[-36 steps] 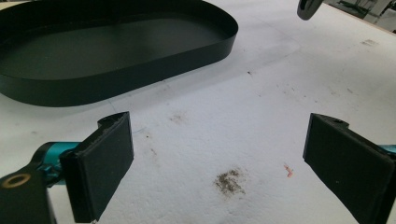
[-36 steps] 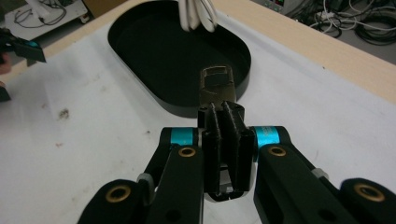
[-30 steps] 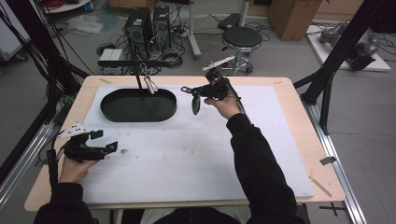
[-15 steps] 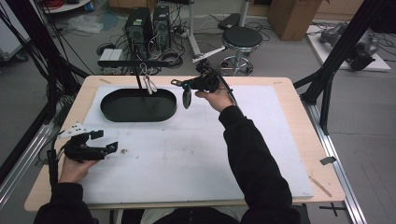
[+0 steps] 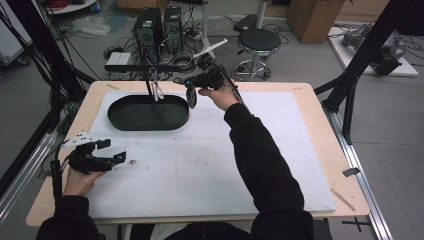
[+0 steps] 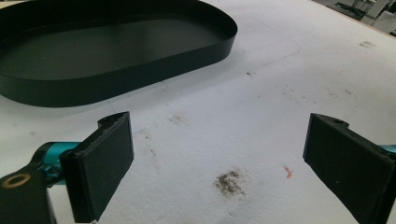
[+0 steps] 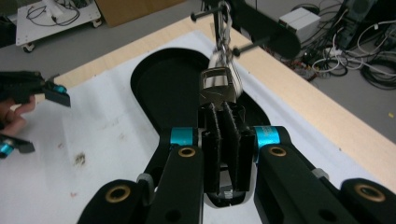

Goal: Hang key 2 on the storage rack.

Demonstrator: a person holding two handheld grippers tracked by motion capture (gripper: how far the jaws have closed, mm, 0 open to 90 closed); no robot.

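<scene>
Across the middle of the high view lies the table (image 5: 300, 150), with the black oval tray (image 5: 125, 120) at upper left. Above the tray's right end, the right hand-held gripper (image 5: 192, 87) is clamped on a dark spoon (image 5: 191, 97). At lower left, the left hand-held gripper (image 5: 112, 152) rests with jaws apart.

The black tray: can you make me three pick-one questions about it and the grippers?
1. Where does the black tray lie?
A. on the white mat
B. on the floor
C. on the stool

2. What colour are the rings beside the right gripper's jaws?
A. red
B. yellow
C. blue

3. How are the left gripper's jaws?
A. shut tight
B. wide open, nothing between
C. closed on a cup

Answers:
1 A: the black tray sits on the white mat.
2 C: the rings on the right gripper are blue.
3 B: the left gripper shows bare mat between its jaws.
</scene>
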